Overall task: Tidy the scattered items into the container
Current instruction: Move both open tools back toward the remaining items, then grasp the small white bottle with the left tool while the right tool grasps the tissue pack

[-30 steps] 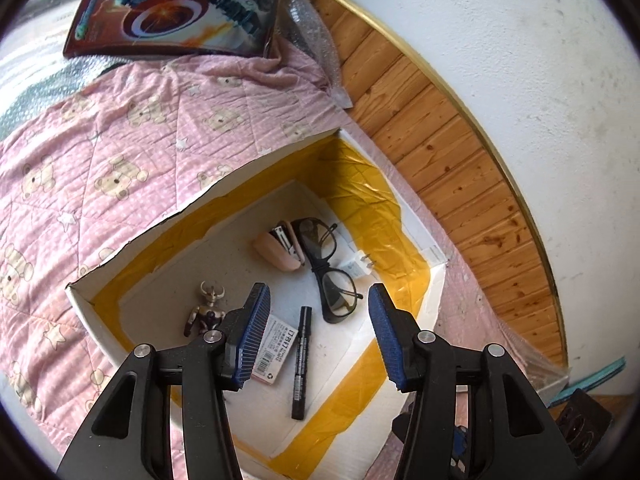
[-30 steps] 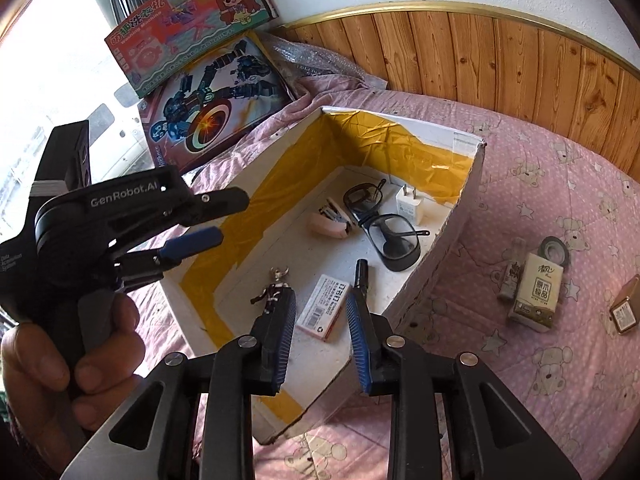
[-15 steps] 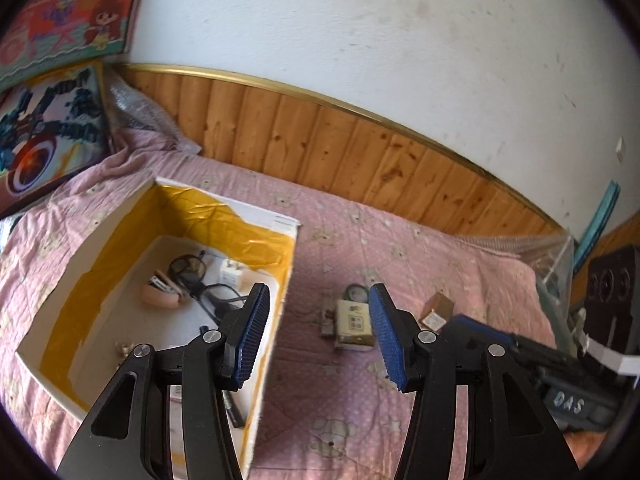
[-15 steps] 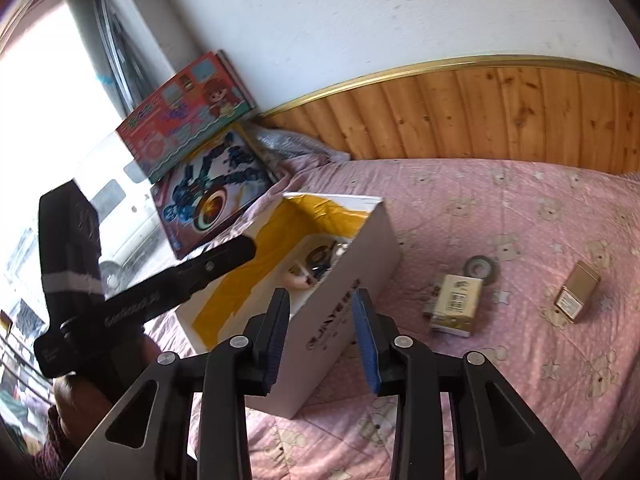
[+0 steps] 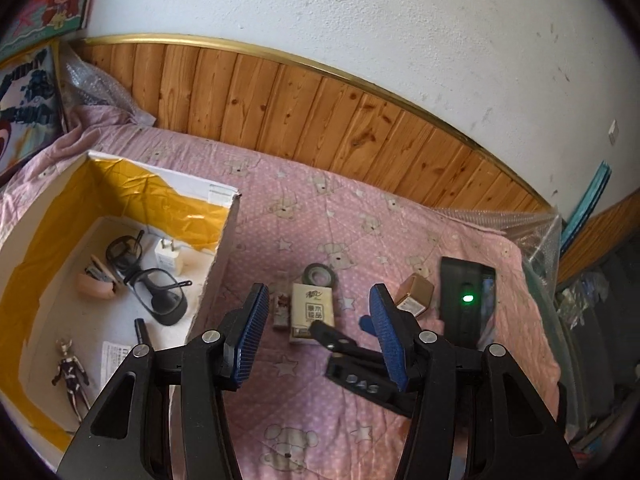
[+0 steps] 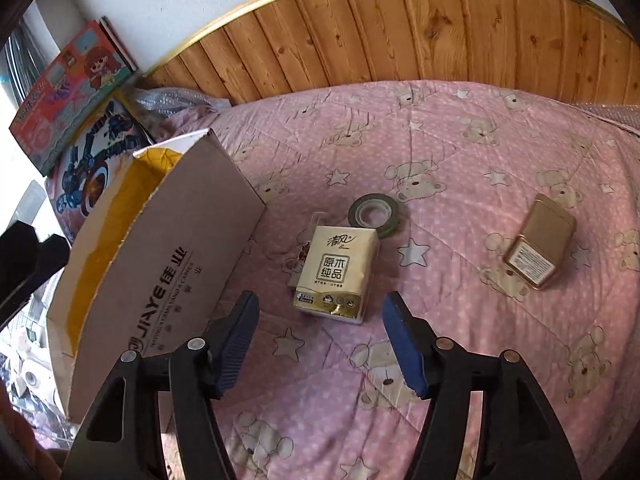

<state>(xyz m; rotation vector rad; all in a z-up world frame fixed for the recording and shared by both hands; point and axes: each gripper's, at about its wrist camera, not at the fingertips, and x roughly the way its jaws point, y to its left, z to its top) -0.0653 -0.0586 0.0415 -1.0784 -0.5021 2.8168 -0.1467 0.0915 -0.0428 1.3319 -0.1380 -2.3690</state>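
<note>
A white cardboard box [image 5: 224, 240] [image 6: 168, 280] lined with yellow tape sits on the pink quilt at the left. Inside it lie glasses [image 5: 158, 292], a white charger [image 5: 168, 258], a pink stapler [image 5: 96, 282], a toy figure [image 5: 72, 376] and a marker [image 5: 141, 330]. On the quilt lie a tissue pack [image 6: 338, 272] [image 5: 310, 312], a tape roll [image 6: 374, 214] [image 5: 320, 276] and a gold tin [image 6: 540, 242] [image 5: 414, 296]. My right gripper [image 6: 326, 344] is open, just short of the tissue pack. My left gripper [image 5: 320, 336] is open and empty above the quilt.
A small item [image 5: 282, 310] lies beside the tissue pack. The right gripper's body [image 5: 466, 304] shows in the left wrist view. Wood panelling [image 6: 440, 32] backs the bed. Toy boxes [image 6: 72, 92] lean at the far left. Bubble wrap [image 5: 528, 228] lies at the right.
Both grippers have swung away from the box towards the loose items on the quilt. The right gripper has opened wider and come down close to the tissue pack.
</note>
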